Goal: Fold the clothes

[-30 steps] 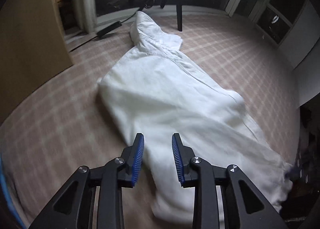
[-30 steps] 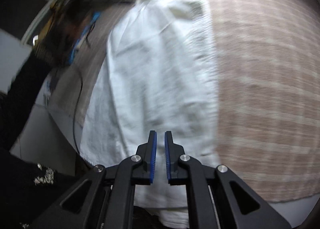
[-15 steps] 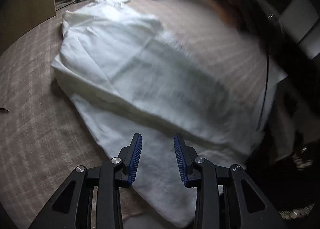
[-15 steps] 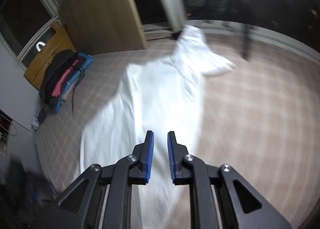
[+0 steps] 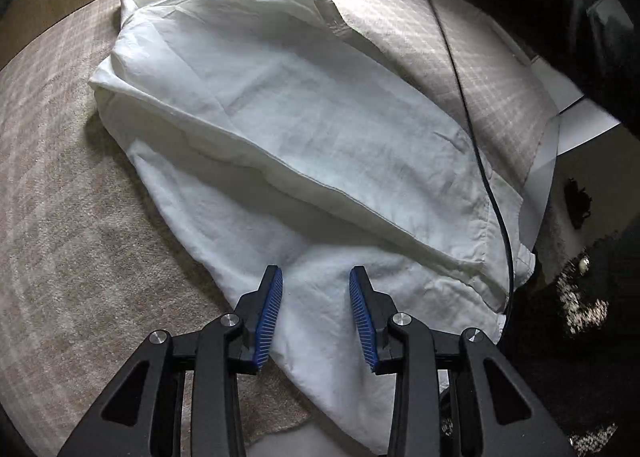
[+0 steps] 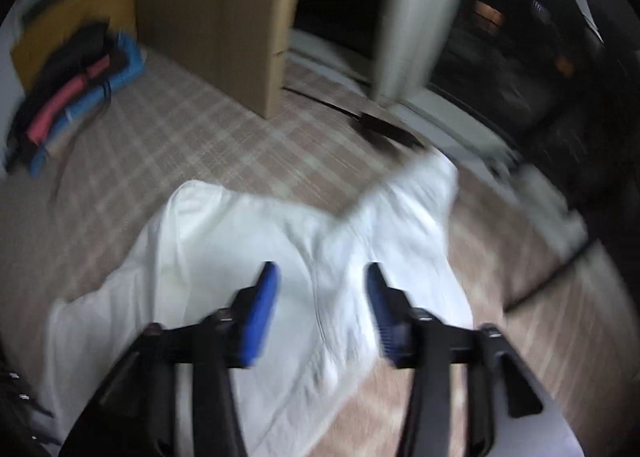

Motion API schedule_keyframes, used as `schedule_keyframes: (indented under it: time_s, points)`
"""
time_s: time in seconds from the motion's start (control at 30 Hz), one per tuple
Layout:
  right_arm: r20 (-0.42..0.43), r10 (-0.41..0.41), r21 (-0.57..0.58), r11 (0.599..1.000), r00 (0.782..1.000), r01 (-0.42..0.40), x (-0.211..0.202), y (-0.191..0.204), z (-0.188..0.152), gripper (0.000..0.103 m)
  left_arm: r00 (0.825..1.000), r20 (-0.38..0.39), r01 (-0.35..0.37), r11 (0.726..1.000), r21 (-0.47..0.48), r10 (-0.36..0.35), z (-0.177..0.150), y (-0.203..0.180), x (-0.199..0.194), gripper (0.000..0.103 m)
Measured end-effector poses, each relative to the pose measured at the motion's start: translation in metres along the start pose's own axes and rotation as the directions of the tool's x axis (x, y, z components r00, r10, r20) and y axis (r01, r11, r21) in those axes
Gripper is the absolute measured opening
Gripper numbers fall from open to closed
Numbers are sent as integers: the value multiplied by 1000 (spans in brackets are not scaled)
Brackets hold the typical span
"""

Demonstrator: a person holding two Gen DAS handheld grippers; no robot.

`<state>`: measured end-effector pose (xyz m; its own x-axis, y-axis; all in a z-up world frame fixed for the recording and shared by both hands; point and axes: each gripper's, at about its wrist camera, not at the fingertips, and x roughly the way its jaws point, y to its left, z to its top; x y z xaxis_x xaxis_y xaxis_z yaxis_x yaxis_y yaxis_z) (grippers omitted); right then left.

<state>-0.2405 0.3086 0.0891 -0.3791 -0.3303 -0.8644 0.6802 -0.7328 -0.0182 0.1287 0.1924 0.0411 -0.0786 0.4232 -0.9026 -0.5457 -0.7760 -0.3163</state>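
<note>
Both grippers are angled steeply down over the white garment [image 5: 304, 129]: left gripper [image 5: 316, 293] parted, empty; right gripper [image 6: 322, 289] just spread wide, empty.

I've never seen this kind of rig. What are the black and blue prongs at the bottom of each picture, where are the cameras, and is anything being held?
No robot here: a person carries a hand-held gripper in each hand, and a fisheye camera on each one looks forward along its two fingers. The prongs are those fingers, with blue pads. One picture comes from the left gripper, the other from the right gripper. Both look down on a white garment spread on a checked carpet; one side is already folded over the rest. A black cable runs across its far edge. Nothing is held: both pairs of jaws stand open above the cloth, and the right ones have just been opening. The right picture is blurred.
</note>
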Motion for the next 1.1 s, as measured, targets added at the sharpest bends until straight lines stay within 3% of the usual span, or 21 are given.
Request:
schedule_keyframes:
  time_s: [0.13, 0.23, 0.33, 0.47, 0.57, 0.73, 0.83, 0.93, 1.1]
  points:
    - [46, 45, 15, 999, 998, -45, -11, -14, -5, 58, 1000, 0, 25, 1000, 8, -25, 0, 2, -2, 37]
    - [28, 74, -177, 982, 997, -68, -1, 14, 22, 58, 1000, -18, 23, 999, 26, -22, 2, 2, -2, 40]
    - [-70, 62, -369, 925, 996, -84, 27, 45, 47, 58, 1000, -27, 17, 998, 56, -16, 3, -2, -2, 44]
    - [-197, 35, -503, 854, 980, -131, 67, 63, 58, 58, 999, -29, 35, 998, 53, -33, 1, -2, -6, 45]
    - [-251, 27, -544, 823, 968, -164, 86, 62, 60, 62, 998, -29, 52, 998, 32, -51, 3, 4, -5, 45]
    - [-325, 103, -474, 843, 940, -256, 87, 47, 65, 62, 997, -36, 63, 998, 18, -62, 5, 9, -7, 45]
    - [-352, 117, -490, 822, 929, -289, 79, 52, 63, 36, 997, -38, 71, 997, 8, -71, 3, 8, -6, 46]
    - [-342, 89, -520, 812, 936, -267, 71, 60, 59, 7, 997, -36, 75, 997, 8, -75, 1, 8, -6, 47]
    - [-194, -80, -609, 791, 978, -56, 55, 84, 42, 5, 996, -33, 79, 997, 18, -78, 2, 4, -4, 54]
